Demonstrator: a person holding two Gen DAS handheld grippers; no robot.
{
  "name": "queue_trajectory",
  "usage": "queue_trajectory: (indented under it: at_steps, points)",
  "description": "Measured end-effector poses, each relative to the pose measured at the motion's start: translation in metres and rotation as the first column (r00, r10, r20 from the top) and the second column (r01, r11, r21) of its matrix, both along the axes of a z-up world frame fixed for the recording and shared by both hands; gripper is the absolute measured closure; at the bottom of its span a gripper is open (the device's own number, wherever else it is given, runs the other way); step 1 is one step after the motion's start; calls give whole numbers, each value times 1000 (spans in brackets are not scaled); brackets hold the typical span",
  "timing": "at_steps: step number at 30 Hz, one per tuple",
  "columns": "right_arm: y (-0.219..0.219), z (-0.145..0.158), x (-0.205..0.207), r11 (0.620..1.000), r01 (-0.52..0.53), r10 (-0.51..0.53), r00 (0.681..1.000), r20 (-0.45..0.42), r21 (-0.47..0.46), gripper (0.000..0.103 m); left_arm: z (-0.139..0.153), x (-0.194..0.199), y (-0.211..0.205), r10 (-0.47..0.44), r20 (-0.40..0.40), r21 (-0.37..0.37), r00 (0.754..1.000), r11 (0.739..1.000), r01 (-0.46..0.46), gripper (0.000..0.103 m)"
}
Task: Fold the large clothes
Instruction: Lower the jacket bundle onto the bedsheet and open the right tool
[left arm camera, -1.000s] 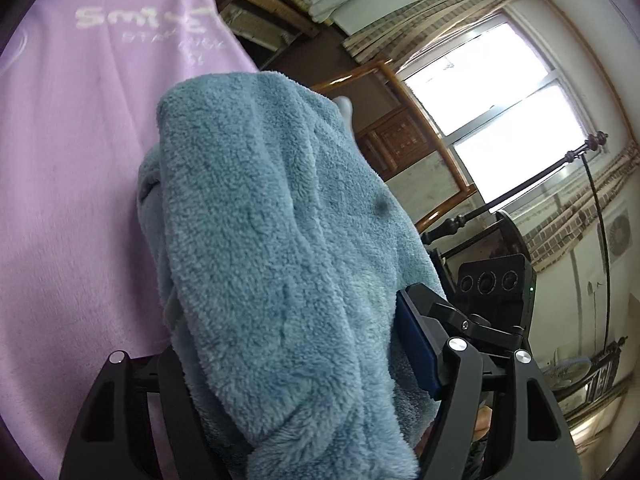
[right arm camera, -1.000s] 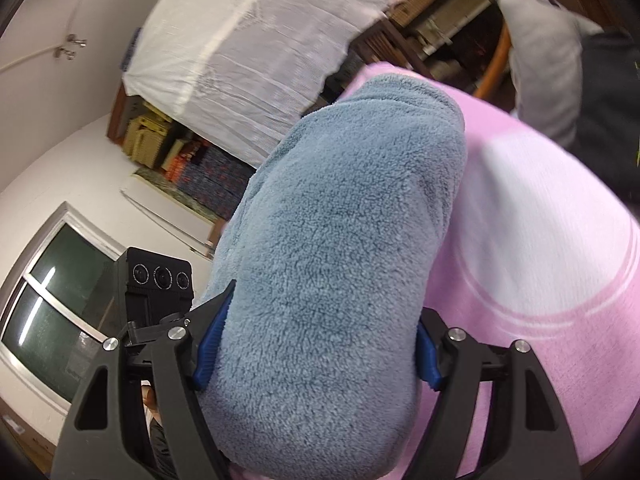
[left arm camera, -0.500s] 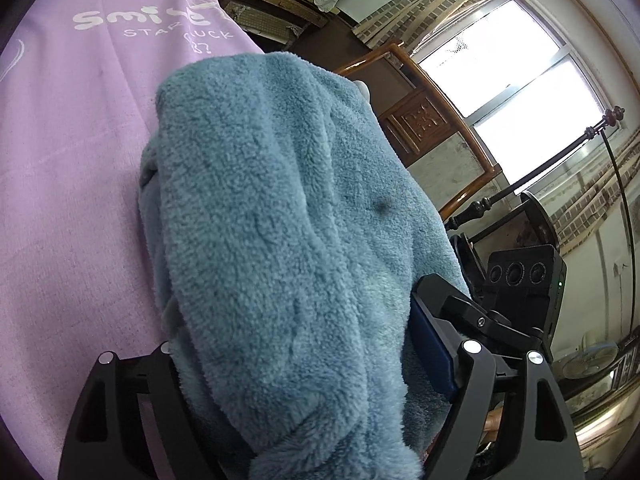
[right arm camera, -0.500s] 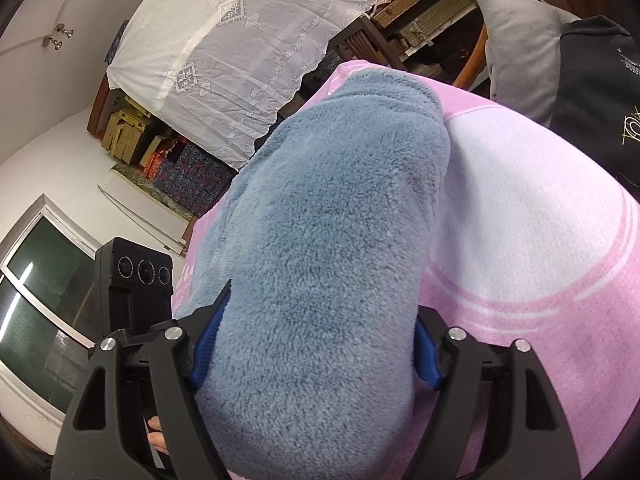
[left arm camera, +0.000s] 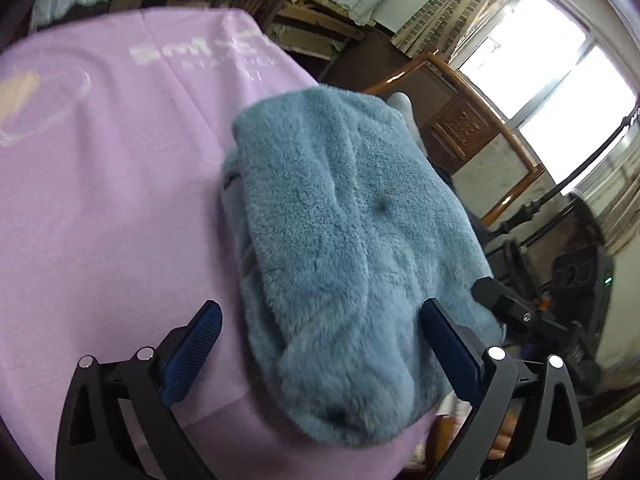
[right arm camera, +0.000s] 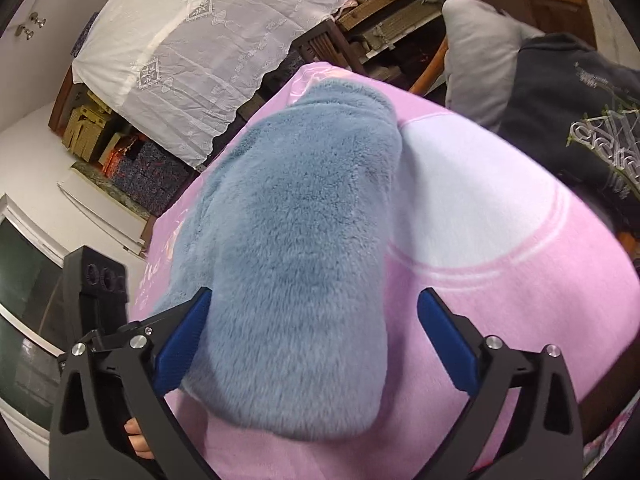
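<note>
Fleece garment (left arm camera: pixel 340 264), blue-grey and thick, lies bundled on the pink cloth (left arm camera: pixel 104 208), released by both tongs. Left gripper (left arm camera: pixel 320 344): jaws have just been opening and now stand wide; in the left wrist view the 9 o'clock pad (left arm camera: pixel 192 352) sits clear of the pile with pink cloth showing between them, while the 3 o'clock pad (left arm camera: pixel 448 352) lies just beside the fleece, possibly brushing the nap but not pressing it. Right gripper (right arm camera: pixel 316 340): jaws likewise just opened to full spread; its 3 o'clock pad (right arm camera: pixel 444 344) stands well off the bundle over bare pink, its 9 o'clock pad (right arm camera: pixel 180 348) close against the fluffy edge, contact not certain. A second ago both pairs of pads were sunk into the pile and the bundle stood taller between them; now it has slumped lower and rests on the cloth by its own weight. Neither tool has hold of anything. Outward from the right gripper: a dark printed garment (right arm camera: pixel 580 120) and a grey cushion (right arm camera: pixel 480 40) at 1 to 2 o'clock, a white lace cover (right arm camera: pixel 208 32) at 11. From the left gripper: a wooden chair back (left arm camera: pixel 460 128) at 1 o'clock, a bright window (left arm camera: pixel 552 64) beyond. Judgement: this fold has been set down; the garment looks compact, so the step in hand is withdrawal, with perhaps a tidy or another fold to follow.
</note>
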State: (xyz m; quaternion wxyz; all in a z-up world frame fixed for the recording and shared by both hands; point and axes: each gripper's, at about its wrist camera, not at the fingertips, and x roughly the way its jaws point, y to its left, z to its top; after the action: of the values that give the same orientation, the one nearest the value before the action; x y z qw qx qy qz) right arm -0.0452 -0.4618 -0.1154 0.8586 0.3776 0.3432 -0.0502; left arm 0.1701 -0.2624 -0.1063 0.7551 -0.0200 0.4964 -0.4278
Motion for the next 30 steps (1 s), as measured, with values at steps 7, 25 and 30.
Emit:
queue_trajectory:
  at_steps: [7, 25, 30]
  points:
    - [20, 21, -18, 987, 38, -44, 998, -34, -159, 5, 35, -45, 7, 14, 248, 77, 969, 996, -34, 4]
    - [94, 103, -79, 862, 50, -39, 999, 33, -504, 5, 117, -148, 42, 120, 588, 37, 800, 984, -175, 3]
    - [104, 129, -95, 859, 71, -34, 996, 82, -507, 5, 134, -158, 53, 137, 583, 4, 801, 985, -172, 3]
